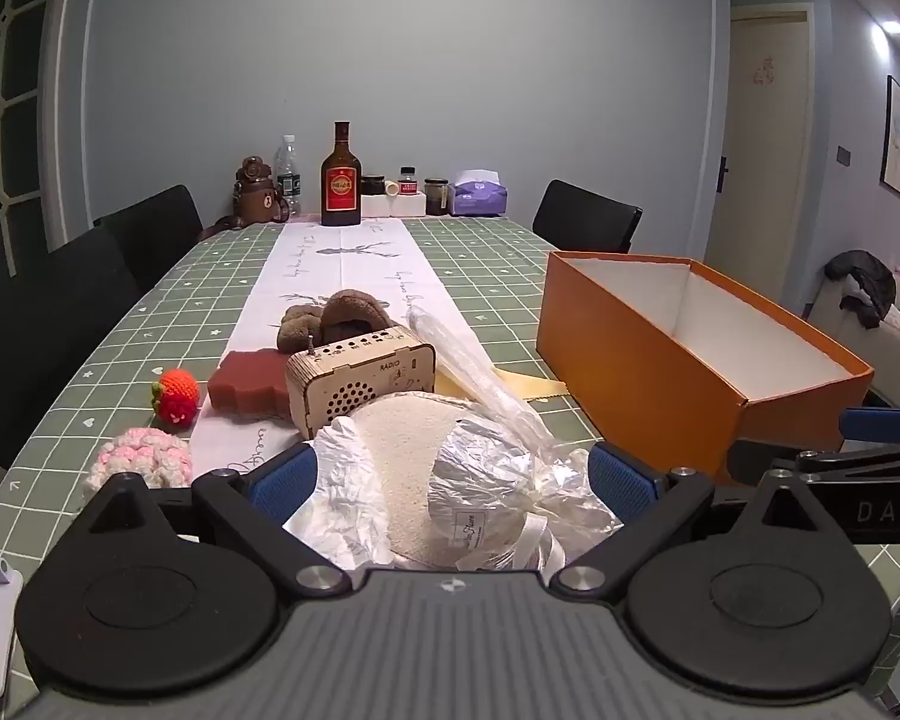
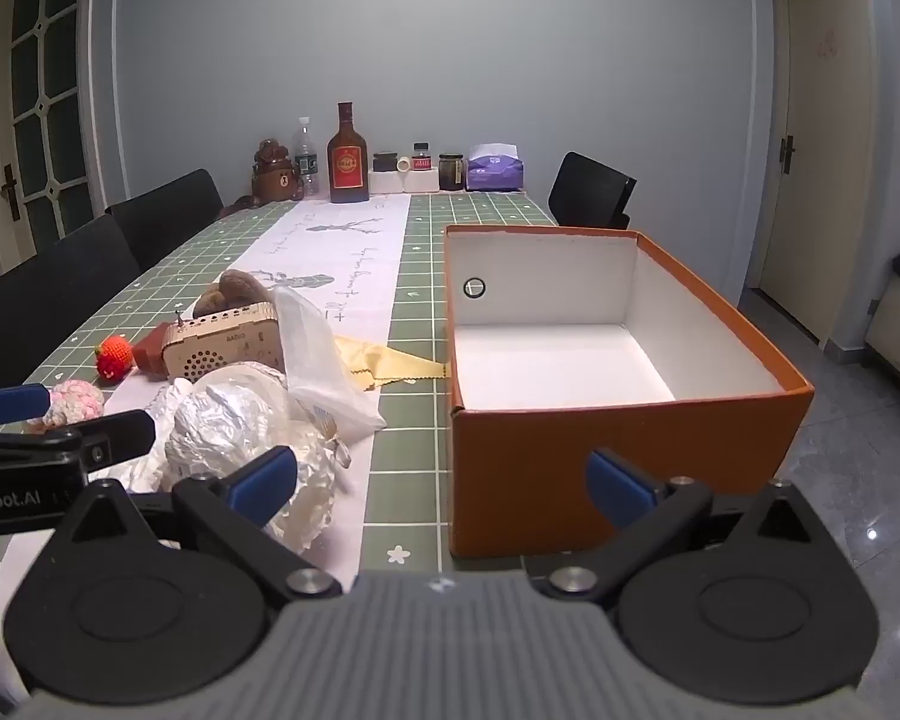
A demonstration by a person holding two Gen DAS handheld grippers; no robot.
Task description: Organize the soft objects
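Crinkled silver wrap half-covers cream sponge.

Box right of radio; wrapped bundle before radio; plush behind it.

The table wears a green checked cloth; orange box, wooden radio, knitted strawberry rest there.

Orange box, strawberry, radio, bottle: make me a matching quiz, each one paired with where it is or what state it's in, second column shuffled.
1 orange box
2 strawberry
3 radio
4 bottle

A standing at the table's far end
B wooden, between the sponge and the plastic bag
C open and empty
D knitted, on the green cloth left of the sponge

Pairs: 1-C, 2-D, 3-B, 4-A
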